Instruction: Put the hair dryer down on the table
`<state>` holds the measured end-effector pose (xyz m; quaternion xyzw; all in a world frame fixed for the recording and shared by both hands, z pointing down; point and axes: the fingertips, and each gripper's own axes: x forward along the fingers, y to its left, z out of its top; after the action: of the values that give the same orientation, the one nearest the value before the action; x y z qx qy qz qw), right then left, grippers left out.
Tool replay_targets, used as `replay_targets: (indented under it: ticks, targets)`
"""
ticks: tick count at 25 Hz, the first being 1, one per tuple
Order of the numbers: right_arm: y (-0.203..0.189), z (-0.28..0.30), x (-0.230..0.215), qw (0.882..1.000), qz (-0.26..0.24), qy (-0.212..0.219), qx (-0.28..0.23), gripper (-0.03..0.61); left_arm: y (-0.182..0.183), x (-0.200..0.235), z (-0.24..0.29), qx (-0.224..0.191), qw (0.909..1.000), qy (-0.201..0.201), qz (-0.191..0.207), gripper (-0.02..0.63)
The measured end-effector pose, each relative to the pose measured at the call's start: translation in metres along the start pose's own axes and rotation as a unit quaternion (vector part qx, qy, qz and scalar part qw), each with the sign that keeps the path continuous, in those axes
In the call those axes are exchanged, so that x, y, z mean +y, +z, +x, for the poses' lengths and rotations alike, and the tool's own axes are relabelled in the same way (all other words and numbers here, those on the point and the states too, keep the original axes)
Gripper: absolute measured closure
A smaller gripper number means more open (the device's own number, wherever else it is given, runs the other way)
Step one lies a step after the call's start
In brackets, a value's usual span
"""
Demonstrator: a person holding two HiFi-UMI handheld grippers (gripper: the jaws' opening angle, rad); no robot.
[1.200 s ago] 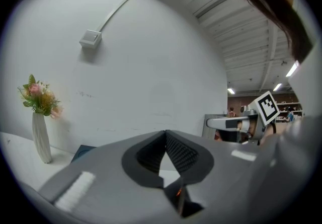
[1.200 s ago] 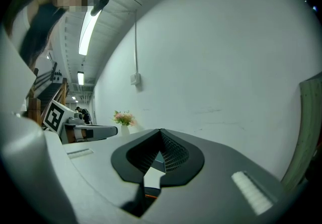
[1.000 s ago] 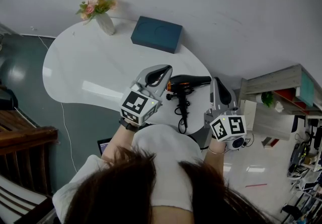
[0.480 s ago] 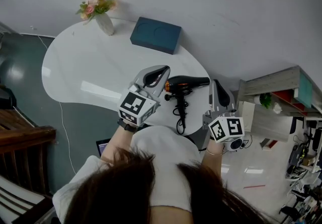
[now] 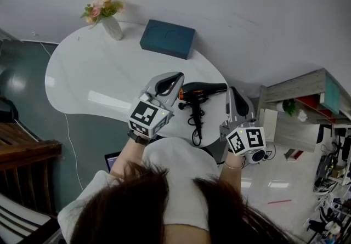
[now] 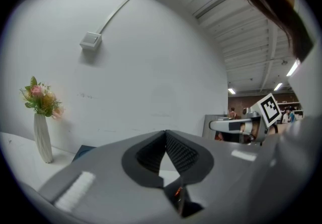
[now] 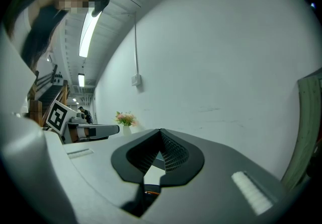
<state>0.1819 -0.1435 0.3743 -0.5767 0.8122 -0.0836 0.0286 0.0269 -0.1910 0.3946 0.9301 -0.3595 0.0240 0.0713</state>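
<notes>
Black hair dryer (image 5: pixel 200 92) lying on white table (image 5: pixel 93 73), cord (image 5: pixel 196 123) looped by handle.

White short-sleeved top (image 5: pixel 181 174), dark hair (image 5: pixel 137 210)

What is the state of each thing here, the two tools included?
Hair dryer: lying on the table, not held.
Left tool: shut, empty.
Right tool: shut, empty.
Vase: upright, holding flowers.
Blue box: flat on table, appears closed.

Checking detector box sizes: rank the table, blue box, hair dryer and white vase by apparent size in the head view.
1. table
2. blue box
3. hair dryer, near the box in length but slimmer; close call
4. white vase, flowers aside
</notes>
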Motion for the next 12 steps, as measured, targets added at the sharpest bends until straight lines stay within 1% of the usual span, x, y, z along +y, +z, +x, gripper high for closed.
replay_targets:
  ticks: [5, 12]
  targets:
    - [0.0008, 0.0003, 0.0015, 1.000, 0.002, -0.001, 0.001, 0.577, 0.0020, -0.0028, -0.0006, -0.003, 1.0000, -0.007, 0.005, 0.555]
    - [0.0000, -0.0011, 0.0008, 1.000, 0.007, -0.005, -0.003, 0.577, -0.0013, 0.0006, -0.0047, -0.002, 1.0000, -0.001, -0.003, 0.555]
